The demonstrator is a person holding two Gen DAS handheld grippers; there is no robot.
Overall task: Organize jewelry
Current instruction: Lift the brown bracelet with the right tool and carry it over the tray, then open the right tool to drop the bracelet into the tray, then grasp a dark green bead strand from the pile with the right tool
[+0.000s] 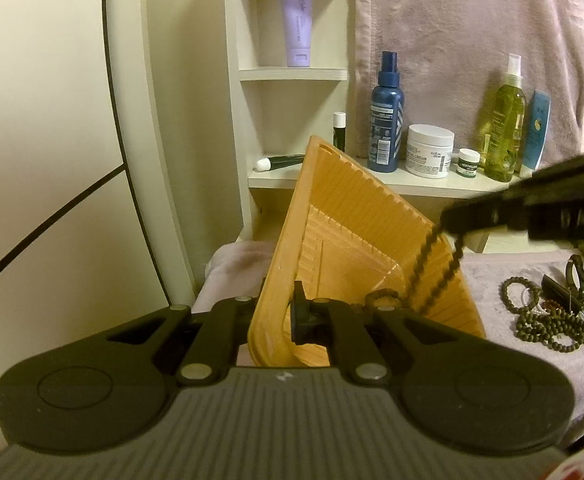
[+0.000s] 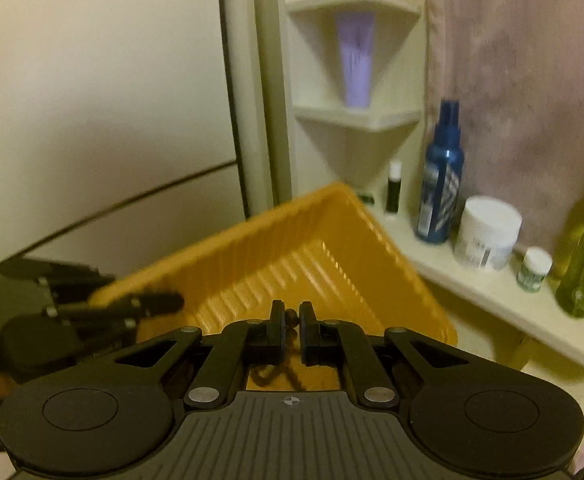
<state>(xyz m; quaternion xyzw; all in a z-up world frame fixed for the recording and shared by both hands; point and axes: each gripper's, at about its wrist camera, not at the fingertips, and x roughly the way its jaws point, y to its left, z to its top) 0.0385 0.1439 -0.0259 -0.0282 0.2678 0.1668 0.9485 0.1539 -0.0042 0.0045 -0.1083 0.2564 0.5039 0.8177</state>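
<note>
My left gripper (image 1: 279,316) is shut on the near rim of an orange ribbed tray (image 1: 348,216) and holds it tilted up. My right gripper (image 1: 452,220) comes in from the right over the tray, shut on a dark beaded bracelet (image 1: 432,272) that hangs into the tray. In the right wrist view the right gripper (image 2: 290,326) pinches the bracelet (image 2: 290,314) above the tray (image 2: 292,264); the left gripper (image 2: 131,304) shows at the left. A small beaded ring (image 1: 384,295) lies inside the tray. A pile of beaded bracelets (image 1: 556,312) lies on the pink towel (image 1: 504,312) at right.
A shelf (image 1: 412,184) behind the tray holds a blue spray bottle (image 1: 386,116), a white cream jar (image 1: 430,150), a small green jar (image 1: 468,162), an oil bottle (image 1: 506,124) and tubes. A corner shelf (image 1: 292,72) holds a lilac tube (image 1: 296,20). A pink towel hangs behind.
</note>
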